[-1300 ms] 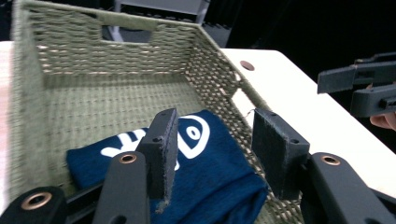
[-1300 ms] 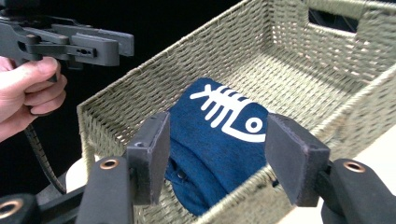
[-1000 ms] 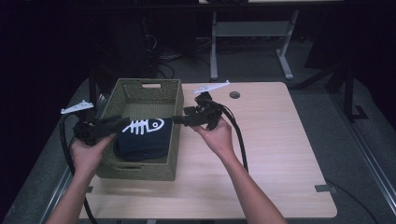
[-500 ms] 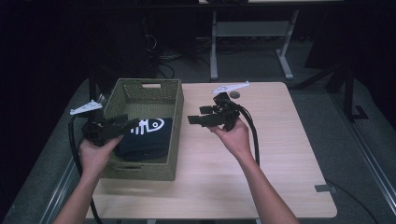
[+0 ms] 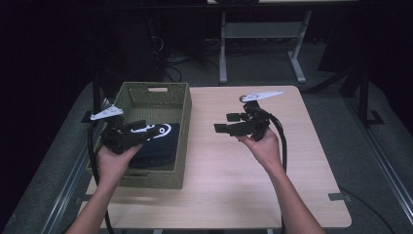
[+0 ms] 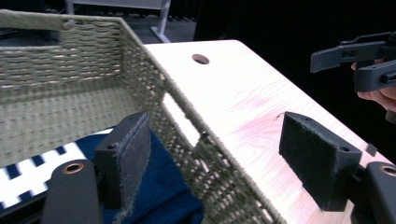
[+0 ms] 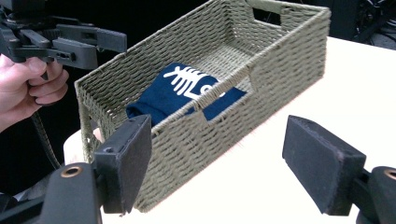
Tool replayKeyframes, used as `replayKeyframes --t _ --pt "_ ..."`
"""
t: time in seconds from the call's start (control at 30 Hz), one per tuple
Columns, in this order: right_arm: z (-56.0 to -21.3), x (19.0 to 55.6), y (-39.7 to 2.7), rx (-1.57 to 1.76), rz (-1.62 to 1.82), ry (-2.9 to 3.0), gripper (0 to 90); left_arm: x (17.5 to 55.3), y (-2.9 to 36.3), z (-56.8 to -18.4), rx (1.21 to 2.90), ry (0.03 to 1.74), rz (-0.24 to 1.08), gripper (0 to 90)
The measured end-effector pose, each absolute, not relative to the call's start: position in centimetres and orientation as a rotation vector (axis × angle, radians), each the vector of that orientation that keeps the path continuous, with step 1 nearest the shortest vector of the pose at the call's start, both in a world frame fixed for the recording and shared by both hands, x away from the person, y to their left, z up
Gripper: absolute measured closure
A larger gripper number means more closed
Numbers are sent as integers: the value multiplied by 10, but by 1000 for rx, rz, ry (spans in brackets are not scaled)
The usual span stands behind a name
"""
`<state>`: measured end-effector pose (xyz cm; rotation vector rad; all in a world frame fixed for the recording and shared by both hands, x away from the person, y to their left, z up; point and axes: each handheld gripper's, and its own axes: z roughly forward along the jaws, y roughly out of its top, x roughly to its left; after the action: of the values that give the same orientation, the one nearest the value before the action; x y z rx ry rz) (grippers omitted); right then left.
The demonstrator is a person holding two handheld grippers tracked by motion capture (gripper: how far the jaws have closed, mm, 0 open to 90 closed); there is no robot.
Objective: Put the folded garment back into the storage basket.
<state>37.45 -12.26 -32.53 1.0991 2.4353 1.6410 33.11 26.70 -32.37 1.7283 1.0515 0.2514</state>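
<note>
In the basket (image 5: pixel 181 122) on the tabletop (image 5: pixel 229 165): folded shirt (image 5: pixel 157 141) dropped in. Both hand-held grippers, left (image 5: pixel 148 130) & right (image 5: pixel 225 123), just opened wide, empty, backed off vs. 1 s ago. Placement looks done.

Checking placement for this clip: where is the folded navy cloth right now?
In the high view the navy cloth lies inside the woven basket on the table's left side, at the basket's near end, beside the left claw.
</note>
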Motion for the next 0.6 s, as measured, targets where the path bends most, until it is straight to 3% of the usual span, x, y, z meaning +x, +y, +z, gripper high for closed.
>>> replayKeyframes --t 0.6 --pt "-329 357 -169 1139 1627 2379 219 331 214 -326 1770 966 199 230"
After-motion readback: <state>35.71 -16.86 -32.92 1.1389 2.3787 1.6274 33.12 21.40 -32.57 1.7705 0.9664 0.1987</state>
